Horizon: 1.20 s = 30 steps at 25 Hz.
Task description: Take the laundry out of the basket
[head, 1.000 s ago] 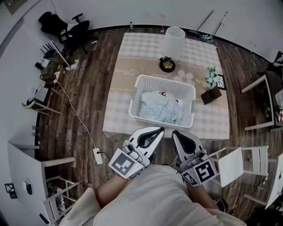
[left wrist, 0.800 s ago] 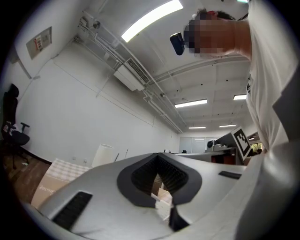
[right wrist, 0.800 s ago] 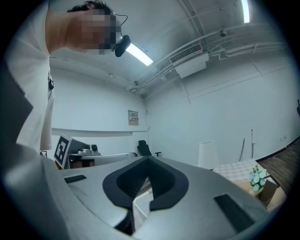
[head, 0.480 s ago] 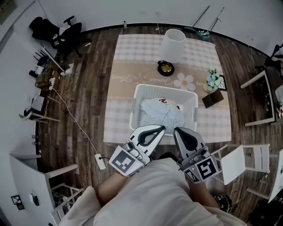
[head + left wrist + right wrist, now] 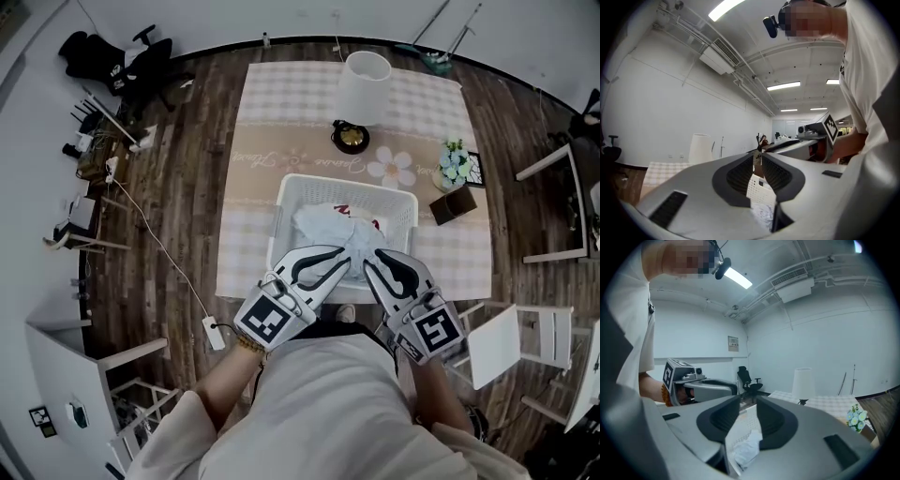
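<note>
While both tools hover over the near rim of the basket, we judge the task to be at its very first step: the reach, with nothing lifted yet. The left tool (image 5: 339, 264) and the right tool (image 5: 373, 267) sit side by side, tips pointing away from us and converging over the white plastic lattice basket (image 5: 342, 180). That basket stands on the near half of the table (image 5: 281, 103), which is covered by a pink-and-white checked cloth.

In its own view, the left tool's jaws stand slightly apart with nothing between them. Through the narrow gap we see the basket's lattice wall and a bit of crumpled cloth further down. The right tool reads the same: jaws parted, empty, with the cloth showing below and beyond the gap, not caught in it.

The crumpled pale blue-white laundry (image 5: 328, 220) lies heaped inside the basket, filling most of its floor, with a patch of red print near the far side. All of it is still in the basket.

Next we would need to tip the tools down into the basket, widen at least one pair of jaws and sink them around a raised fold. We would then close firmly before lifting, since loose fabric could slip from a shallow pinch or drag the light basket along.
</note>
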Each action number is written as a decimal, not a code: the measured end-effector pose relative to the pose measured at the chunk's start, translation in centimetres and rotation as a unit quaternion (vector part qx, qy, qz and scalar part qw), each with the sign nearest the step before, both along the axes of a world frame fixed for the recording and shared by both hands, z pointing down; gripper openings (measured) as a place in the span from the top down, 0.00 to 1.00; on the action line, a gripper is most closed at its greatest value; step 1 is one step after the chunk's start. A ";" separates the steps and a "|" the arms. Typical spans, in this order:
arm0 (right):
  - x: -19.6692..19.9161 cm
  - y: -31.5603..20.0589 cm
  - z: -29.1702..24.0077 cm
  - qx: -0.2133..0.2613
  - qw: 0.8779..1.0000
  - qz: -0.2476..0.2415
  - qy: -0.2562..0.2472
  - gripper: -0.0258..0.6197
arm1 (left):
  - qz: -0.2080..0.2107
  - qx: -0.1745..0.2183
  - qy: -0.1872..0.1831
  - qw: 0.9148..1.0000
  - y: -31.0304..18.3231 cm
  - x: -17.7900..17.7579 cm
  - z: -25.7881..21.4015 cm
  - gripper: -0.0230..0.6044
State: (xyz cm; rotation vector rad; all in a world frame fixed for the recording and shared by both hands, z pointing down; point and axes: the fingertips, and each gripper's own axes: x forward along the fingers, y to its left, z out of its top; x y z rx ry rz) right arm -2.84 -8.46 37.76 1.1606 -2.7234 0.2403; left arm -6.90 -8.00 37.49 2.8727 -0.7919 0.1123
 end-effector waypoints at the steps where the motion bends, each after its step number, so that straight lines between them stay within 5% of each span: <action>1: -0.1 -0.3 0.8 -0.009 1.000 -0.013 0.011 0.69 | 0.009 0.006 -0.013 1.000 -0.4 0.2 0.5 0.82; 5: -0.1 -1.4 4.8 -0.042 0.993 -0.066 0.091 0.59 | 0.063 0.045 -0.098 0.992 -1.7 1.5 3.4 0.71; 10: -0.2 -2.4 10.1 -0.087 0.963 -0.143 0.209 0.51 | 0.125 0.033 -0.209 0.969 -2.9 2.4 8.6 0.64; 16: -0.4 -3.3 15.9 -0.130 0.918 -0.208 0.311 0.44 | 0.200 0.016 -0.320 0.926 -3.7 3.3 14.8 0.59; 30: -1.3 -4.8 27.6 -0.203 0.825 -0.280 0.447 0.33 | 0.273 -0.027 -0.477 0.835 -5.6 2.6 27.2 0.47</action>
